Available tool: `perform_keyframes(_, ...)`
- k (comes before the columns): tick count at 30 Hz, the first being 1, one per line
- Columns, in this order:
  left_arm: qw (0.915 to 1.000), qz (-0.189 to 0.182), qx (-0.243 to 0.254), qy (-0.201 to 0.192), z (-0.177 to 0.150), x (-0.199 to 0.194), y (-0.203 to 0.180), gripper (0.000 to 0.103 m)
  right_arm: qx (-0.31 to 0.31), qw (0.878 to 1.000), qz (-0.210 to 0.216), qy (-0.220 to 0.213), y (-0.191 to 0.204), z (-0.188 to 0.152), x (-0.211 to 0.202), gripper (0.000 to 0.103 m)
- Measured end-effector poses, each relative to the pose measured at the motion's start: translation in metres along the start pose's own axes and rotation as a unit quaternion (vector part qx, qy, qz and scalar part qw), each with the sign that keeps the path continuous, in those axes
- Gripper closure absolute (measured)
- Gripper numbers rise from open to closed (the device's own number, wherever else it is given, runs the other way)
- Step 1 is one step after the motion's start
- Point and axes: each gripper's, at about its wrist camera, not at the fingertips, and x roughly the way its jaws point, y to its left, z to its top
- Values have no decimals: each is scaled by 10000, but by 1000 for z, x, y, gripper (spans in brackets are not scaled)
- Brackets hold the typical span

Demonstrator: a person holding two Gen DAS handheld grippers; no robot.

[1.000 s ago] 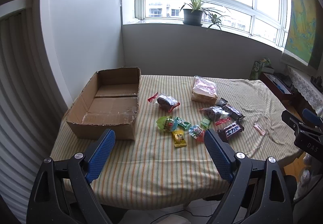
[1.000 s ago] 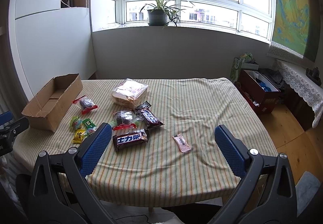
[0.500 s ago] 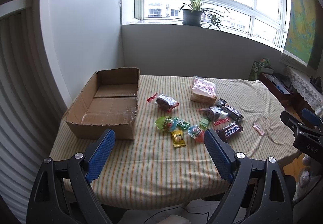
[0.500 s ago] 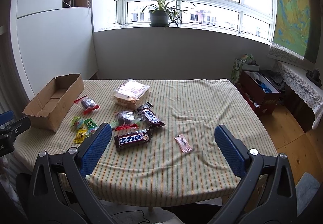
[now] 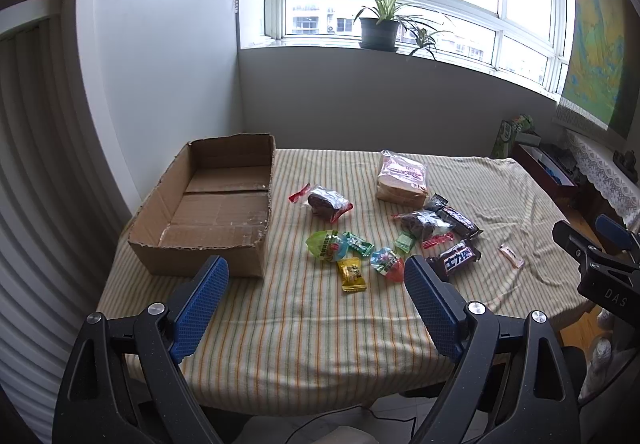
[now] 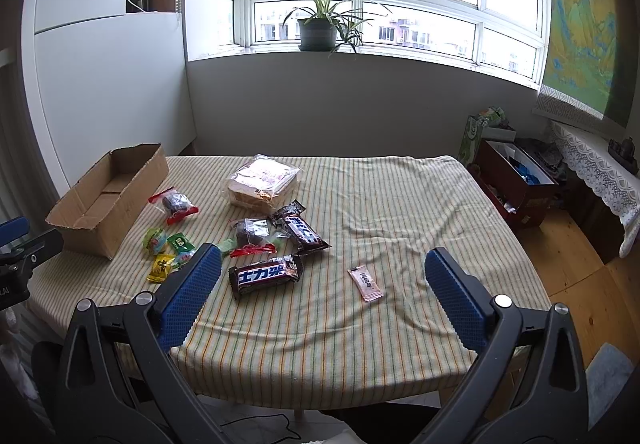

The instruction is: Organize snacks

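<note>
Nothing is gripped yet: both the left gripper [image 5: 316, 284] and right gripper [image 6: 322, 276] are spread wide (empty), so approach low, taking snacks nearest the cardboard box [image 5: 212, 204] first.

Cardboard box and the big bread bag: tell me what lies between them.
Between the cardboard box and bread bag lies one red-ended cake packet on striped cloth, seen in the left wrist view.

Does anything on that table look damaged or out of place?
The cardboard box has a ragged, torn rim and holds nothing, while the snacks lie scattered loose on the striped cloth. One small pink packet lies apart from the rest. The cloth is wrinkled on that side. Nothing looks spilled.
</note>
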Motion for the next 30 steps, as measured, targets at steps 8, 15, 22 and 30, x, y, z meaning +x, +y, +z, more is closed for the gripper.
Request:
perform_keyframes(8, 10000, -14, 15, -13, 1, 0, -2, 13, -1, 10000, 22, 13, -1, -2, 1, 0)
perform_keyframes(15, 10000, -17, 30, 5, 1, 0, -1, 13, 3, 10000, 9, 28, -1, -4, 2, 0)
perform_keyframes(22, 10000, -21, 50, 28, 1, 2, -2, 13, 23, 10000, 9, 71, -6, -7, 5, 0)
perform_keyframes(30, 9999, -25, 86, 71, -1, 7, -6, 13, 42, 9999, 11, 149, -9, -11, 11, 0)
